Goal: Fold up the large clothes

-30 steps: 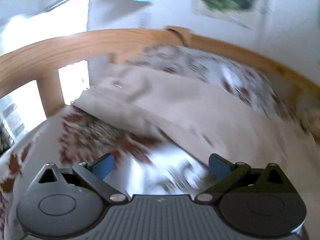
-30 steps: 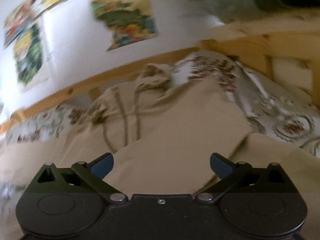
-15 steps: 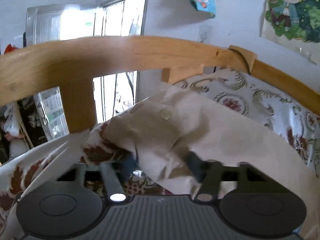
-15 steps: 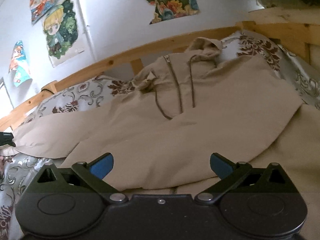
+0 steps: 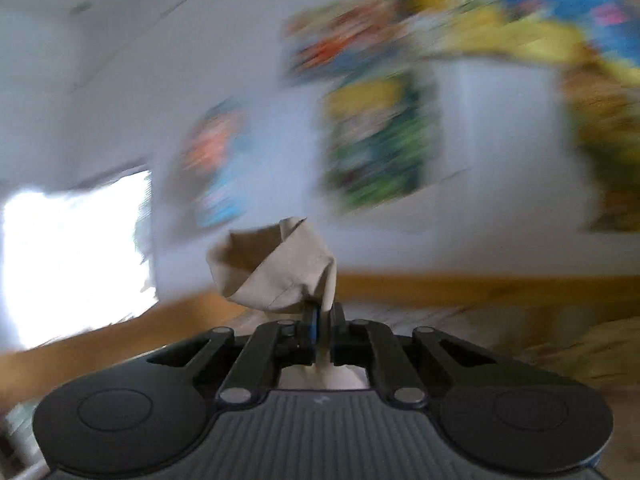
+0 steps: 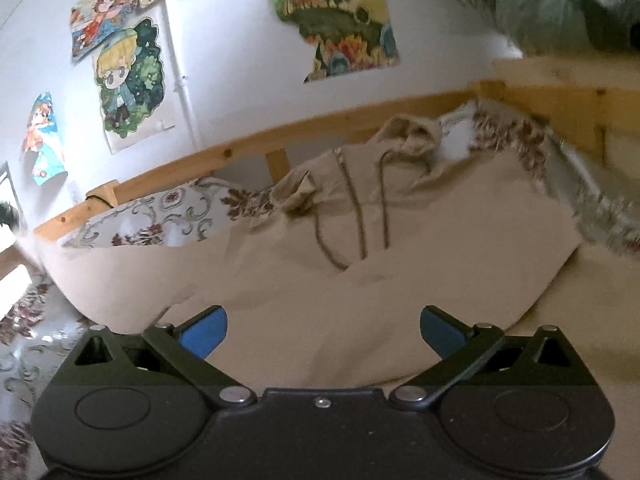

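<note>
White wall [image 6: 224, 64] up top, and it's busy with posters: a blond cartoon figure among green leaves [image 6: 130, 80], a torn landscape print [image 6: 336, 28] to its right, a curling blue-and-orange one [image 6: 42, 140] far left. Below them runs the pale wooden bed rail [image 6: 248, 142], with an upright slat [image 6: 278, 162] under it. A floral-patterned bedsheet [image 6: 160, 216] shows along the rail and again at the right edge. In the left wrist view, everything smears: blurred posters, a bright window [image 5: 72, 256], a wooden rail.

free: above hoodie [image 6: 400, 280] | blocked: wooden rail [image 6: 248, 148] behind, bed frame post [image 6: 560, 88] right
</note>
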Motion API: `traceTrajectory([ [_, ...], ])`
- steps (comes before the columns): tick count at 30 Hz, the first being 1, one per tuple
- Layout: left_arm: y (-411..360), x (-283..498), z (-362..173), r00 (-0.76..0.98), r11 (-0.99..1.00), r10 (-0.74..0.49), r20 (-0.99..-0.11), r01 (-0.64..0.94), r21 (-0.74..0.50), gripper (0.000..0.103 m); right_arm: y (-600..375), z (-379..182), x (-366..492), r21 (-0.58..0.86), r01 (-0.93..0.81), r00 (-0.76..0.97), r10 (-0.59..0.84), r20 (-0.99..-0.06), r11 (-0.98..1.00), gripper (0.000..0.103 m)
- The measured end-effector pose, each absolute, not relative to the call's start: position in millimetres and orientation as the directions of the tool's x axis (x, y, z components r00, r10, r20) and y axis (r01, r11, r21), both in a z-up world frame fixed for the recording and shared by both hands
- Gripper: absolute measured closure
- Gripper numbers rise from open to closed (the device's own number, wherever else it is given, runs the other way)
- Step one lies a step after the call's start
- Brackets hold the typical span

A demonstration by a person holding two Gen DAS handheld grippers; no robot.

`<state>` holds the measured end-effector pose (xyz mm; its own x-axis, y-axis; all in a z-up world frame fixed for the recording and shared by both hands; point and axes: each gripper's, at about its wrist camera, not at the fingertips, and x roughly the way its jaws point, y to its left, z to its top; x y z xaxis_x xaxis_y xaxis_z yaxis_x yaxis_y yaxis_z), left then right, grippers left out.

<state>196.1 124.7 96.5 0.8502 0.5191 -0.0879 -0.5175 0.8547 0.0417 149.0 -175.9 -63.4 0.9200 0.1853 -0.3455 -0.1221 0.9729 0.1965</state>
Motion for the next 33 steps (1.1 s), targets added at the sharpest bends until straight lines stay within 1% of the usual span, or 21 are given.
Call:
traceTrajectory([
  [3, 61.3, 206.1, 120.2, 0.959, 0.957, 0.279, -0.049, -0.273, 0.092, 0.098, -190.5, -63.7, 152.7, 0.151, -0.055, 0.945, 0.1, -0.311, 0.987, 0.001],
  [6, -3.8, 218.1, 122.0, 0.996, 0.987, 0.065, -0.056, -0.057, 0.148, 0.098, -210.1, -66.5, 161.1, 0.099, 0.05, 0.954, -0.018, -0.298, 0.994, 0.001],
  [8, -42.8, 232.0, 110.7, 0.993, 0.988, -0.055, -0.107, 0.069, 0.136, 0.098, -229.1, -68.8, 166.9, 0.109, 0.123, 0.952, -0.087, -0.292, 0.986, 0.001],
  [10, -68.9, 247.6, 94.4, 0.966, 0.979, -0.153, -0.21, 0.177, 0.098, 0.096, -253.9, -74.3, 170.6, 0.213, 0.152, 0.953, -0.085, -0.292, 0.965, 0.001],
  [11, -79.9, 255.7, 83.0, 0.936, 0.969, -0.215, -0.28, 0.24, 0.058, 0.091, -265.8, -78.1, 172.0, 0.282, 0.17, 0.951, -0.082, -0.299, 0.944, 0.001],
  [12, -86.1, 260.8, 70.9, 0.899, 0.956, -0.27, -0.344, 0.292, 0.014, 0.073, -276.3, -82.4, 173.1, 0.349, 0.189, 0.948, -0.077, -0.31, 0.918, 0.001],
  [13, -88.2, 263.5, 60.0, 0.862, 0.943, -0.318, -0.394, 0.331, -0.035, 0.06, -286.3, -87.0, 174.4, 0.407, 0.206, 0.943, -0.07, -0.325, 0.89, 0.001],
  [14, -87.8, 263.3, 48.8, 0.833, 0.932, -0.354, -0.425, 0.354, -0.083, 0.033, -292.5, -90.5, 174.5, 0.442, 0.214, 0.94, -0.061, -0.335, 0.871, 0.001],
  [15, -84.7, 260.4, 37.5, 0.808, 0.92, -0.385, -0.447, 0.372, -0.121, 0.017, -297.5, -93.1, 174.5, 0.469, 0.214, 0.94, -0.05, -0.337, 0.857, 0.001],
  [16, -79.2, 256.9, 29.3, 0.796, 0.916, -0.396, -0.457, 0.379, -0.134, 0.013, -300.3, -94.0, 174.3, 0.483, 0.208, 0.943, -0.043, -0.33, 0.851, 0.001],
  [18, -64.0, 246.7, 14.1, 0.776, 0.914, -0.395, -0.491, 0.384, -0.129, 0.013, -301.9, -94.1, 173.8, 0.495, 0.18, 0.952, -0.024, -0.305, 0.85, 0.001],
  [20, -44.4, 240.2, 3.8, 0.768, 0.934, -0.341, -0.543, 0.343, -0.102, 0.013, -299.9, -93.4, 177.1, 0.508, 0.143, 0.956, 0.014, -0.292, 0.85, 0.001],
  [23, -10.2, 243.8, -11.4, 0.776, 0.979, -0.193, -0.6, 0.191, -0.068, 0.01, -287.6, -95.8, 188.8, 0.479, 0.108, 0.94, 0.066, -0.333, 0.871, 0.001],
  [24, 3.1, 248.2, -15.8, 0.777, 0.993, -0.116, -0.618, 0.113, -0.044, 0.008, -281.2, -97.0, 191.8, 0.457, 0.104, 0.932, 0.075, -0.356, 0.884, 0.001],
  [25, 13.9, 253.7, -19.3, 0.771, 0.999, -0.052, -0.635, 0.047, -0.024, 0.007, -274.2, -99.5, 196.4, 0.433, 0.096, 0.921, 0.085, -0.381, 0.896, 0.004],
  [26, 24.8, 256.4, -26.6, 0.759, 1.0, 0.003, -0.651, -0.01, -0.007, 0.007, -268.5, -102.1, 200.5, 0.41, 0.091, 0.906, 0.096, -0.413, 0.908, 0.01],
  [28, 47.5, 267.2, -41.3, 0.722, 0.995, 0.082, -0.687, -0.102, 0.011, 0.007, -257.8, -109.6, 207.2, 0.38, 0.08, 0.875, 0.118, -0.469, 0.921, 0.017],
  [30, 66.3, 279.2, -51.6, 0.666, 0.982, 0.144, -0.732, -0.19, 0.021, 0.007, -249.0, -117.2, 212.8, 0.36, 0.063, 0.852, 0.138, -0.505, 0.931, 0.029],
  [31, 73.7, 282.3, -57.0, 0.638, 0.974, 0.159, -0.753, -0.228, 0.012, 0.007, -244.7, -120.7, 215.7, 0.34, 0.061, 0.838, 0.137, -0.529, 0.939, 0.042],
  [32, 81.9, 283.0, -61.2, 0.618, 0.965, 0.16, -0.77, -0.261, -0.008, 0.007, -240.0, -125.6, 215.9, 0.317, 0.057, 0.822, 0.135, -0.553, 0.947, 0.059],
  [33, 88.7, 285.7, -64.4, 0.603, 0.957, 0.152, -0.783, -0.288, -0.036, 0.007, -236.3, -129.3, 216.5, 0.303, 0.047, 0.809, 0.142, -0.57, 0.952, 0.065],
])
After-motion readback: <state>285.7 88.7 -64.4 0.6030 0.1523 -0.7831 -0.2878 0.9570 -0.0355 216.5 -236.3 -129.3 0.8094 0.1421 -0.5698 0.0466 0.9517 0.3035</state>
